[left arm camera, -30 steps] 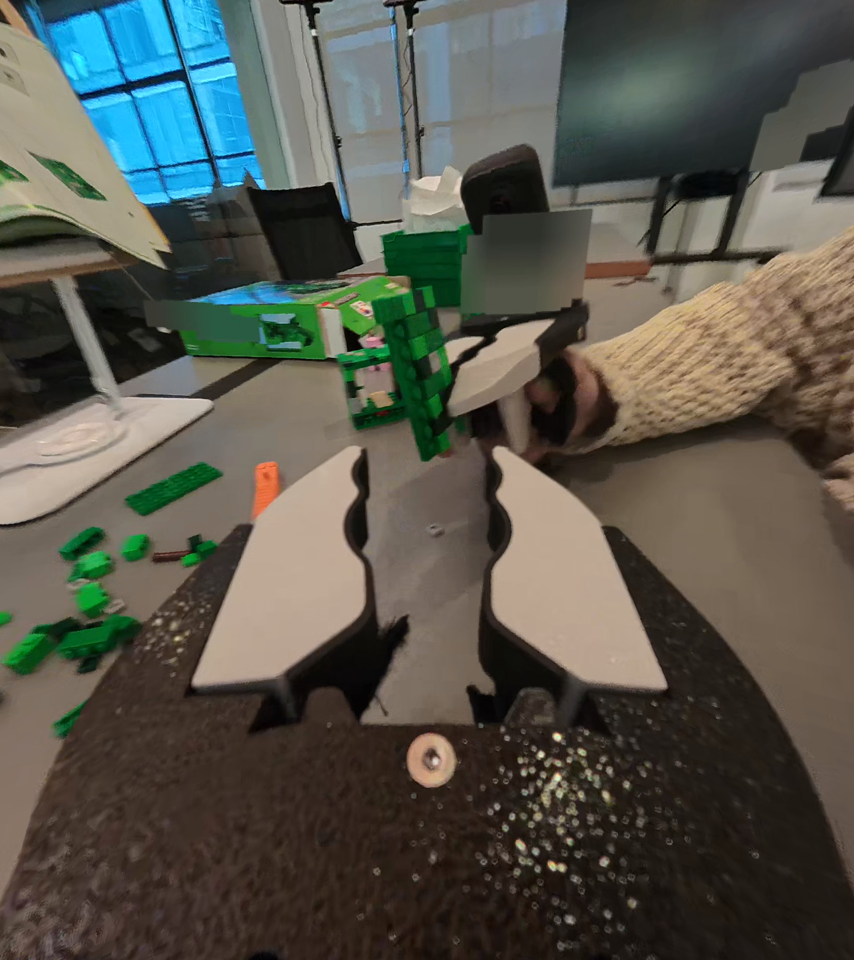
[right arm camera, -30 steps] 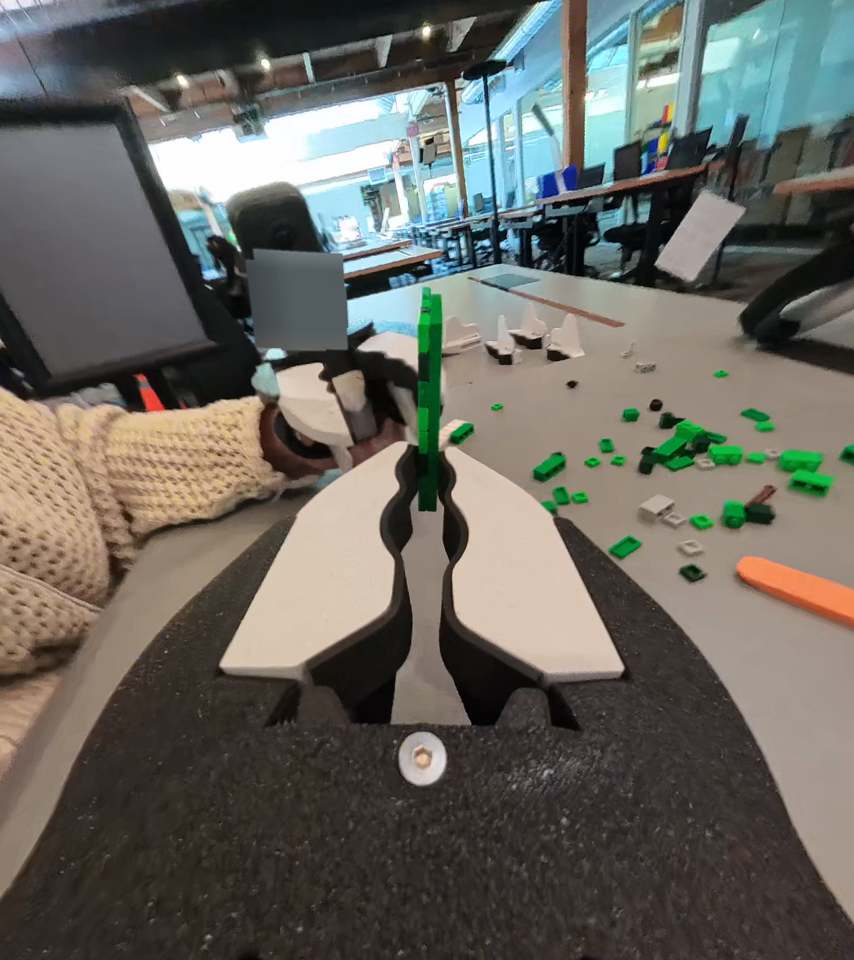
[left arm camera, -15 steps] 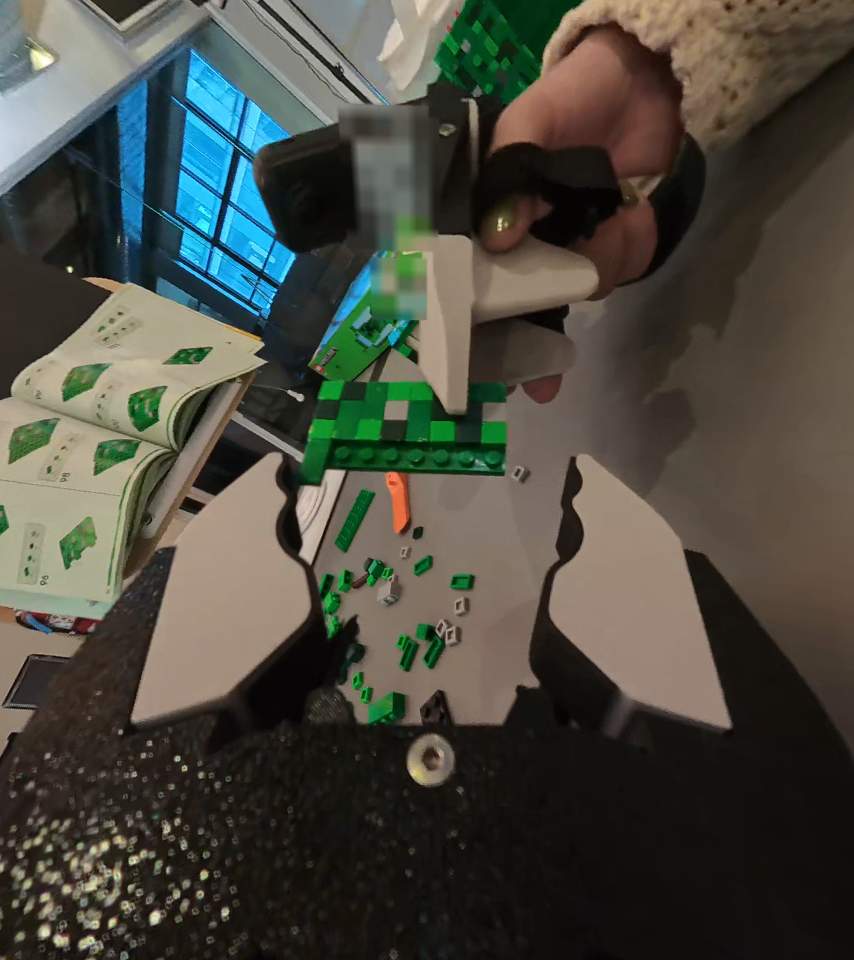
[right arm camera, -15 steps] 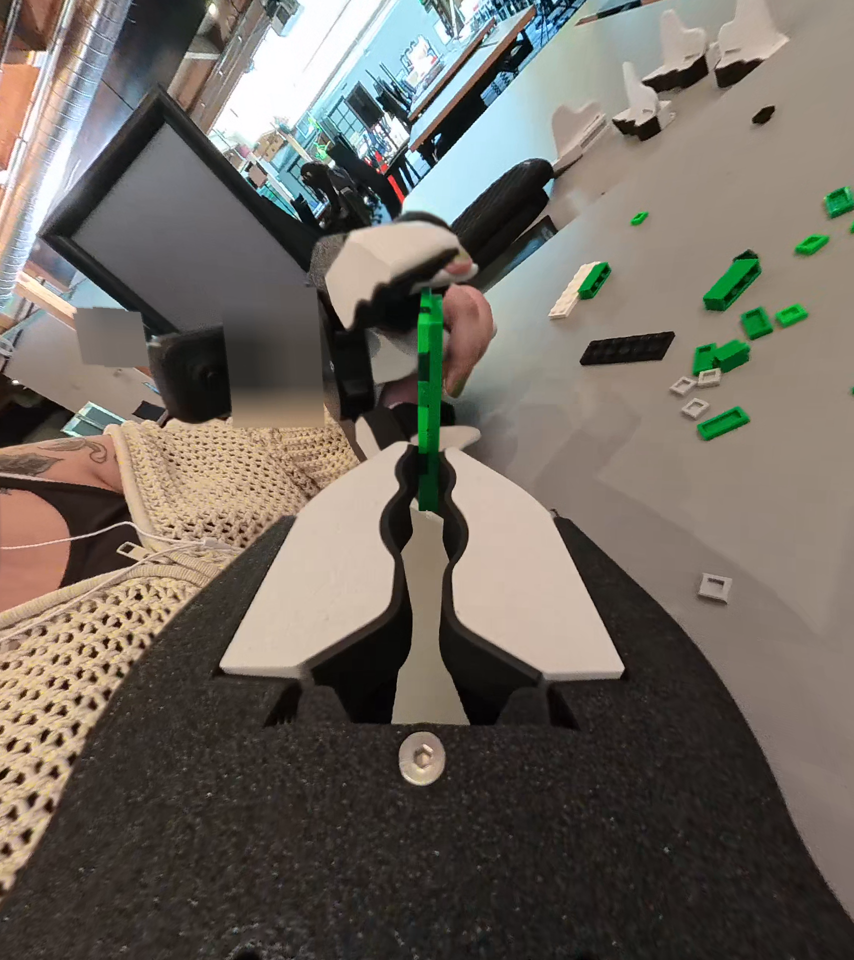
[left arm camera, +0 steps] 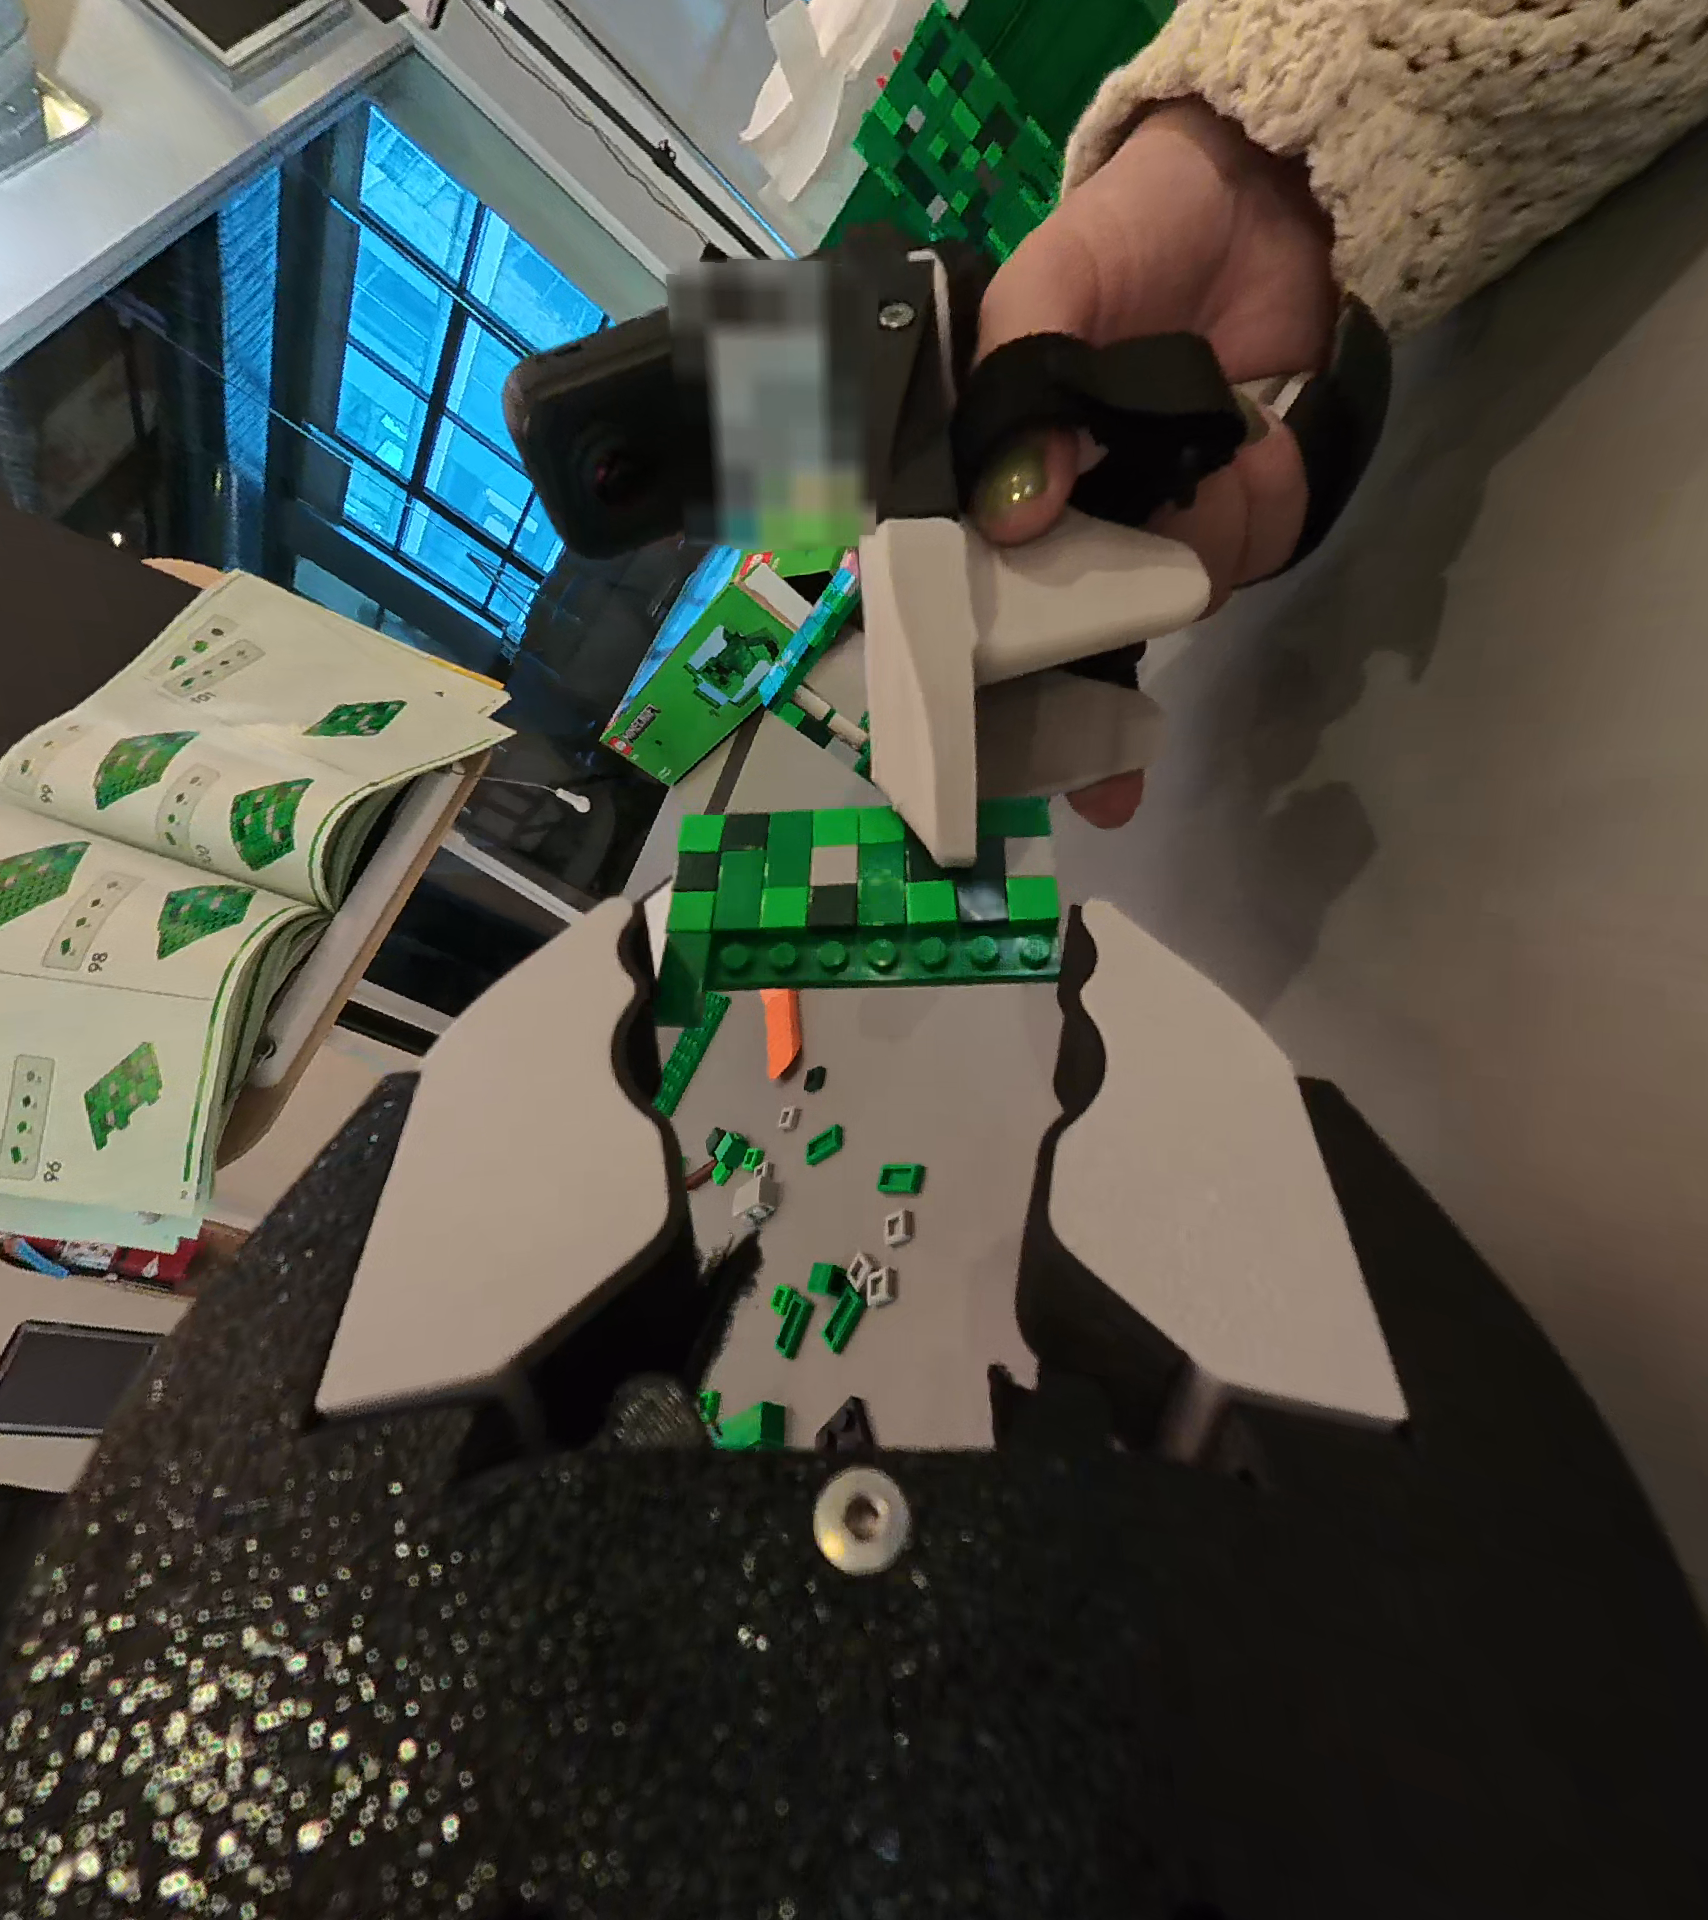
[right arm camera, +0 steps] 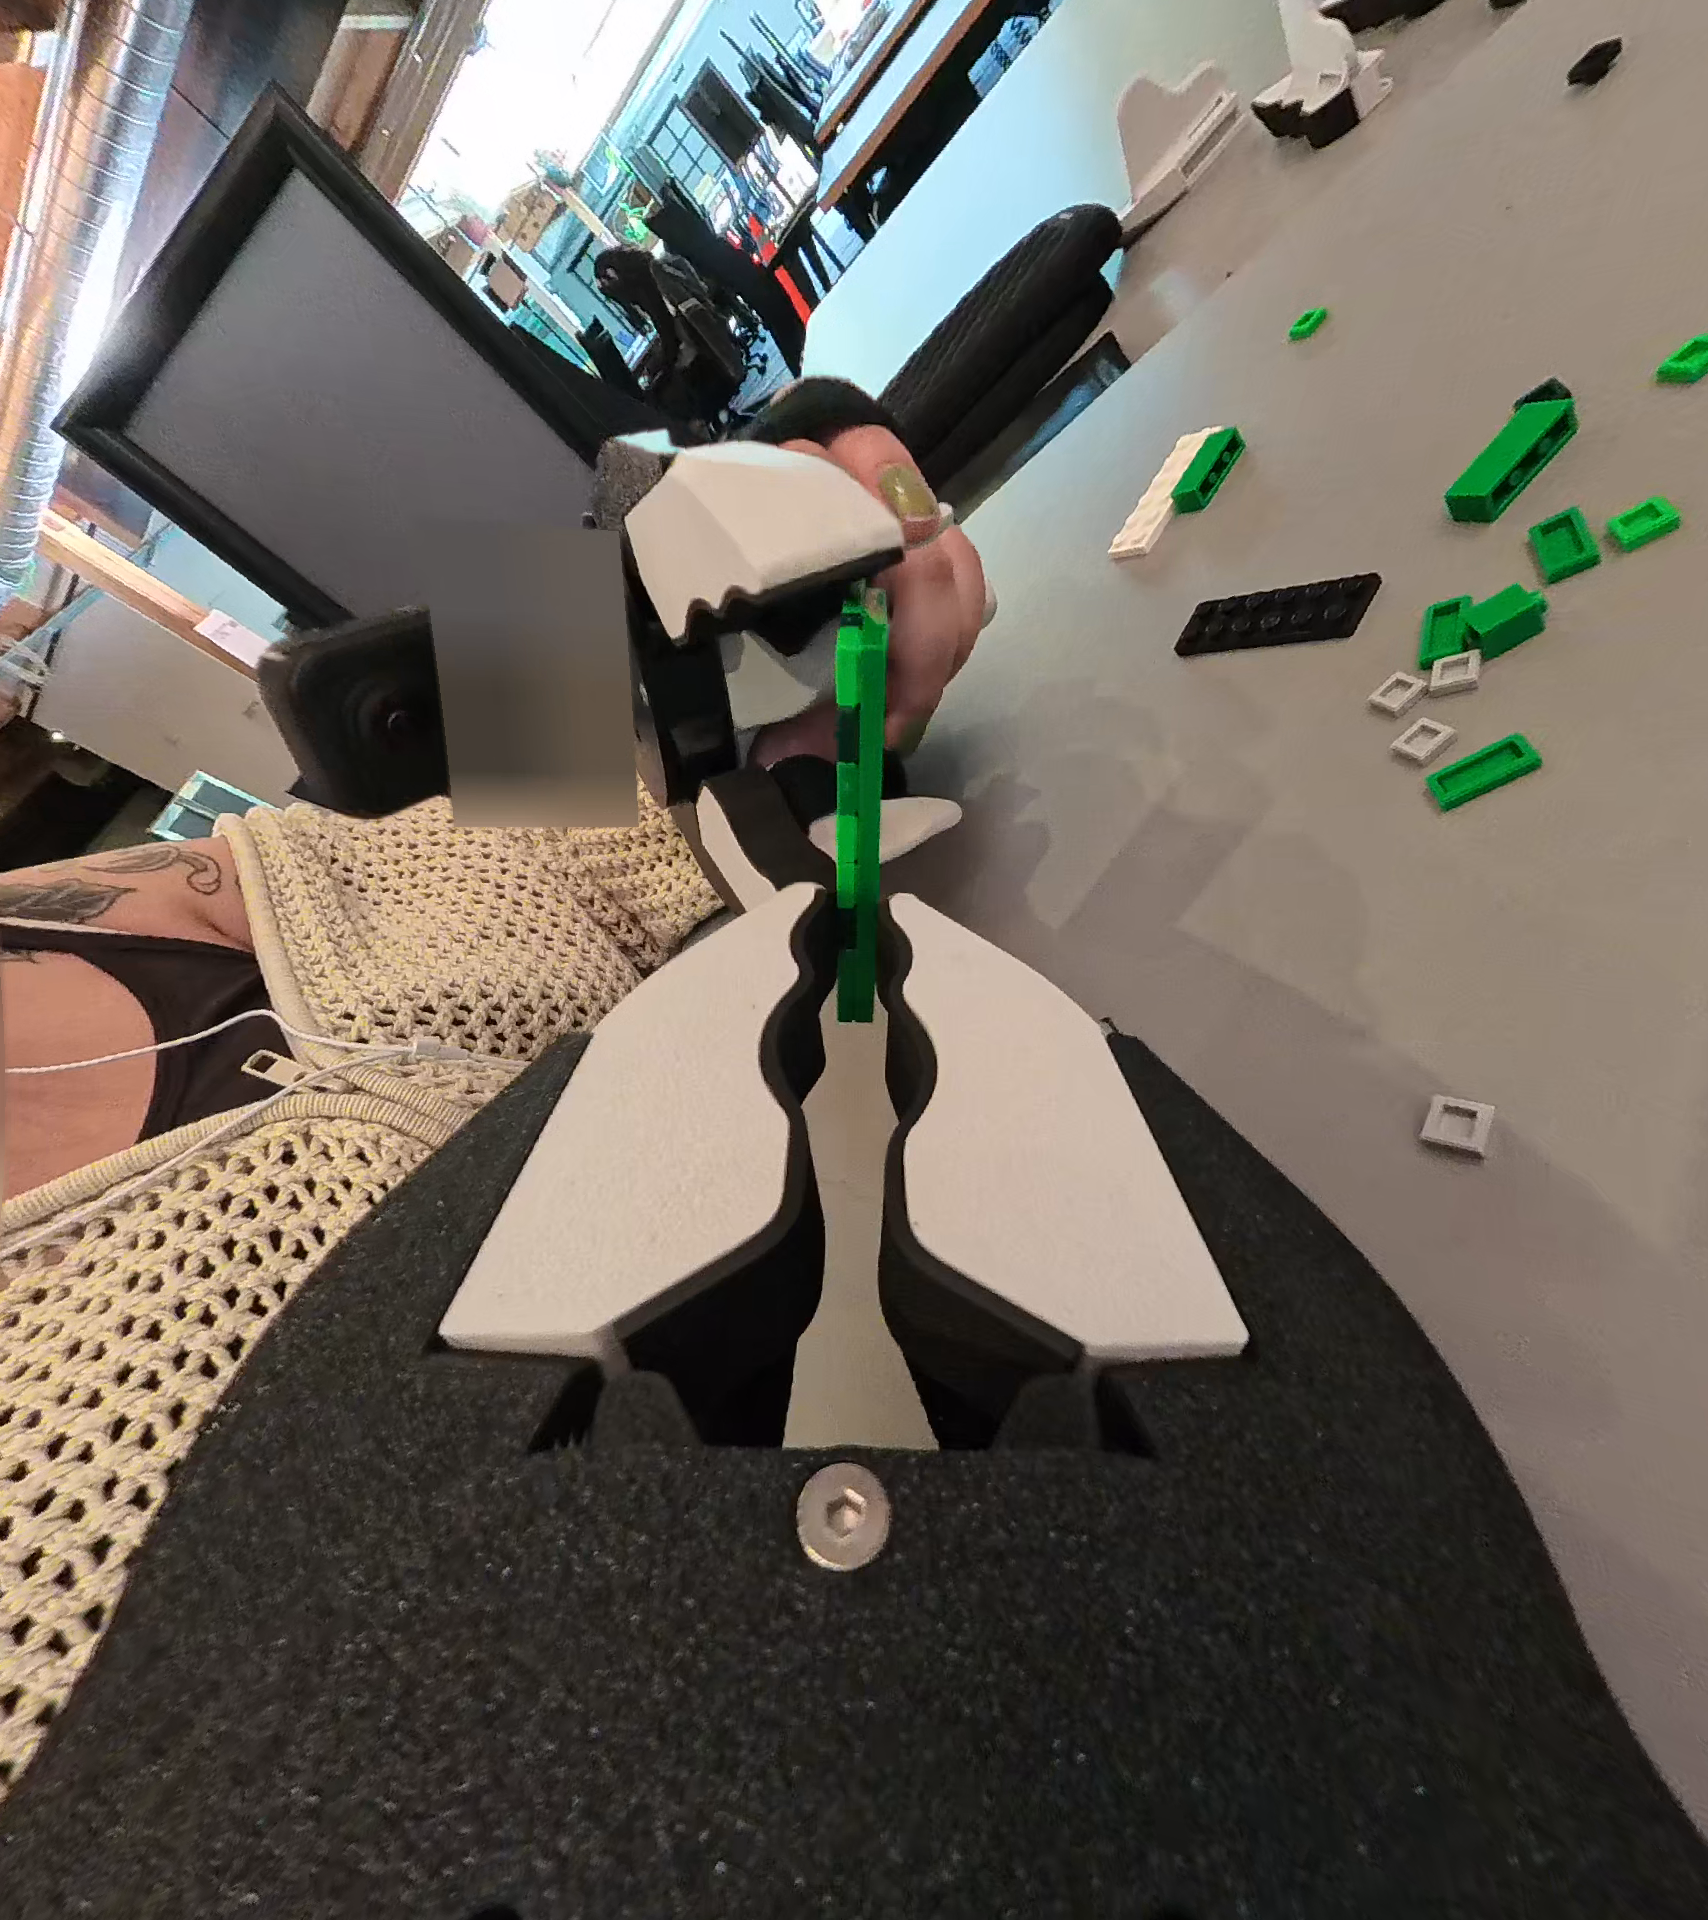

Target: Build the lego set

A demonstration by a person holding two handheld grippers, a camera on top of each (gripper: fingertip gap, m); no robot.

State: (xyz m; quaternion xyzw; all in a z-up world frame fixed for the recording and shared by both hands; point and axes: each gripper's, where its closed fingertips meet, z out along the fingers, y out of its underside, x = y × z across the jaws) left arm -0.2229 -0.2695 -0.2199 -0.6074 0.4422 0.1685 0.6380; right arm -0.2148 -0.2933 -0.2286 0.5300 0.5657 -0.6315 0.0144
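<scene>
The right tool (right arm camera: pixel 855 961) is pinched tight on one edge of the green panel (left arm camera: pixel 865 899), holding it up in the air above the surface (right arm camera: pixel 1349 935). The left tool (left arm camera: pixel 855 971) is wide open with nothing in it, and its two fingers (left arm camera: pixel 559 1143) sit either side of the panel's studded edge. This looks like a hand-over or a squeeze step. Next, the left tool likely needs to close gently on the panel's ends. Loose green bricks (left arm camera: pixel 834 1309) lie below, and the instruction book (left arm camera: pixel 133 883) stands open nearby.
</scene>
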